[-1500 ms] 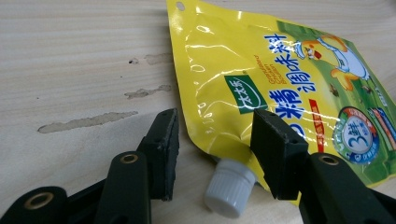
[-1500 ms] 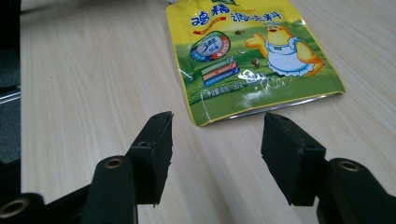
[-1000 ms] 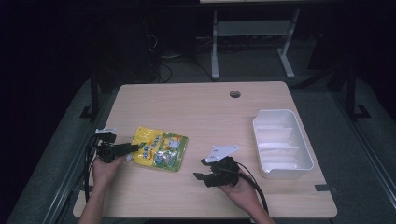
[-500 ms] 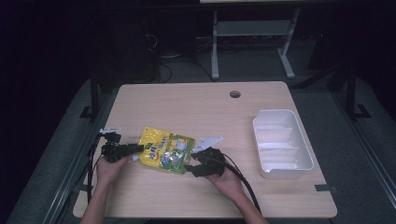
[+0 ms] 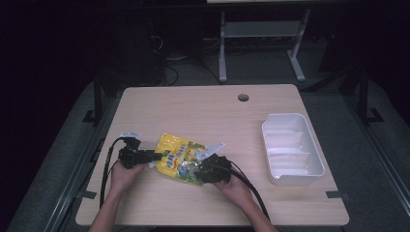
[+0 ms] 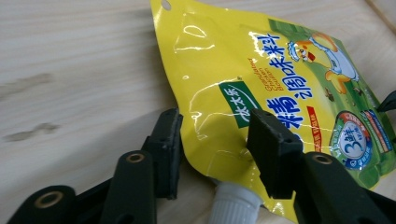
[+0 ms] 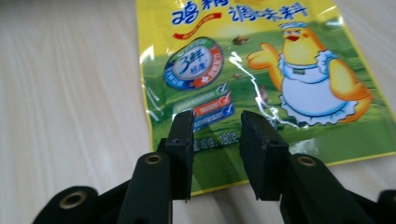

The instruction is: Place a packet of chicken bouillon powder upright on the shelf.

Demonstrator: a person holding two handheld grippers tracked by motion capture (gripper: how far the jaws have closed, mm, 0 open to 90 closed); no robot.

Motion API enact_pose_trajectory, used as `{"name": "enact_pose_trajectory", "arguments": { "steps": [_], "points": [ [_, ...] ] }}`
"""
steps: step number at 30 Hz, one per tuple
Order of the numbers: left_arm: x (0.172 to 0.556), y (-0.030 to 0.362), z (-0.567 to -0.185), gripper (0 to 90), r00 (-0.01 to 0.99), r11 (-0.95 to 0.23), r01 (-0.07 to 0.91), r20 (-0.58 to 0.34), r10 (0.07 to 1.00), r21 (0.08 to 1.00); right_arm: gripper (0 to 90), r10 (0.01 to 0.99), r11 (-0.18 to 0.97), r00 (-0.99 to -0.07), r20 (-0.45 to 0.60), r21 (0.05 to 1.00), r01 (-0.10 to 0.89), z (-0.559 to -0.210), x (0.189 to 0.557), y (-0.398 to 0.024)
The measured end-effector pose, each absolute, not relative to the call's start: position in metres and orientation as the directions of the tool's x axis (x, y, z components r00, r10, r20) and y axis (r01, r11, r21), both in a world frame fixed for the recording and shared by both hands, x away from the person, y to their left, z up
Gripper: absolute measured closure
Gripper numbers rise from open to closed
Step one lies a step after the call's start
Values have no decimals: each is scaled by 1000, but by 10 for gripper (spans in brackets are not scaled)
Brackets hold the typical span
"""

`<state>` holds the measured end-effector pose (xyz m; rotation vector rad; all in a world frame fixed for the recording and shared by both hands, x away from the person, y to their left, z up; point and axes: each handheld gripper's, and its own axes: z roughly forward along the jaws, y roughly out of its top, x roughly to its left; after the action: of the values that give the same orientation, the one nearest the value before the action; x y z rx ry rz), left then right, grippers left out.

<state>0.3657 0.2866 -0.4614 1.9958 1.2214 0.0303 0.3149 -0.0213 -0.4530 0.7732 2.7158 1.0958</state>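
Yellow and glossy, one spouted pouch [image 5: 183,158] lies flat on one pale wooden table [image 5: 203,106], near its front left. Two hand-held grippers meet it, one at each end. The left gripper [image 6: 215,135] has its jaws apart astride the pouch's corner by the one white cap [image 6: 233,203], not visibly pressing. The right gripper [image 7: 217,128] has just been closing; its jaws stand a little apart above the bottom edge, not gripping. One white tray [image 5: 291,149] sits well apart at right.
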Motion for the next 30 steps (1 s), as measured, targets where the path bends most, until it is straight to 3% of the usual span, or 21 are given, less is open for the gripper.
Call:
{"name": "enact_pose_trajectory", "arguments": {
  "steps": [6,17,22,26,27,30],
  "points": [
    [363,273,-460,542,576,-276,729,-344,742,626,676,484,634,-874,49,669,389,-453,301,-32],
    [364,277,-462,514,554,-258,748,-362,750,611,731,503,600,-863,43,701,385,-458,296,-37],
    [364,273,-462,576,551,-250,748,-367,749,615,737,507,590,-861,47,709,386,-459,295,-38],
    [362,274,-462,676,557,-248,740,-363,747,625,756,507,588,-861,45,712,383,-460,295,-39],
    [361,275,-461,738,557,-250,732,-347,755,634,762,508,588,-860,46,711,385,-460,296,-39],
    [363,280,-463,807,543,-210,751,-404,736,626,778,511,582,-857,61,709,398,-461,295,-41]
  ]
}}
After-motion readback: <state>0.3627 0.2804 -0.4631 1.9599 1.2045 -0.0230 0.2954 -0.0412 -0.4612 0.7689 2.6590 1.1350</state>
